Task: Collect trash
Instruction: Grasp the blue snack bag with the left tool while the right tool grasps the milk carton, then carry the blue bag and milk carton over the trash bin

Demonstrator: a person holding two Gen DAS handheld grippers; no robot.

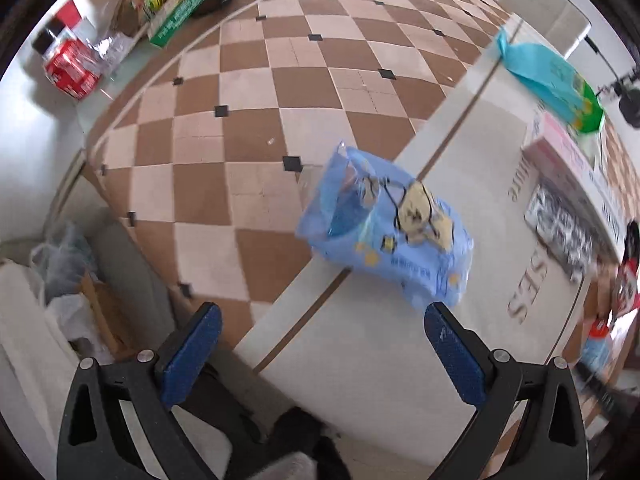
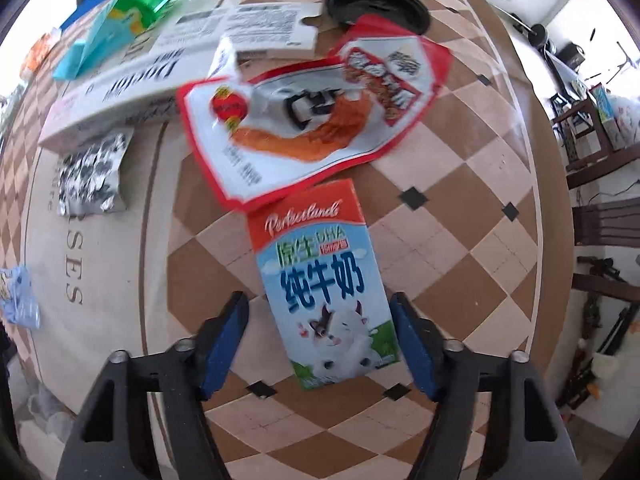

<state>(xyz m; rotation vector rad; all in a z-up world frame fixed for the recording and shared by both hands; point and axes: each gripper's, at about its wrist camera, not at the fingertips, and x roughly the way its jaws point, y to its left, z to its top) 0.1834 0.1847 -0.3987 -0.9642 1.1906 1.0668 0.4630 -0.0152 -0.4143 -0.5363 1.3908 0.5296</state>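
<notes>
With our right gripper (image 2: 320, 344) spread wide around the red-and-blue cardboard milk carton (image 2: 320, 284) lying flat on the checkered floor, we should lower squarely before closing — our left gripper (image 1: 320, 350), fingers apart, holds nothing.

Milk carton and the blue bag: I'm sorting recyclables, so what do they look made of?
Milk carton: looks like coated paperboard, with flat faces, sharp edges and a slightly glossy print. Blue bag: probably thin plastic film, crinkled, glossy and partly see-through at its open end.
</notes>
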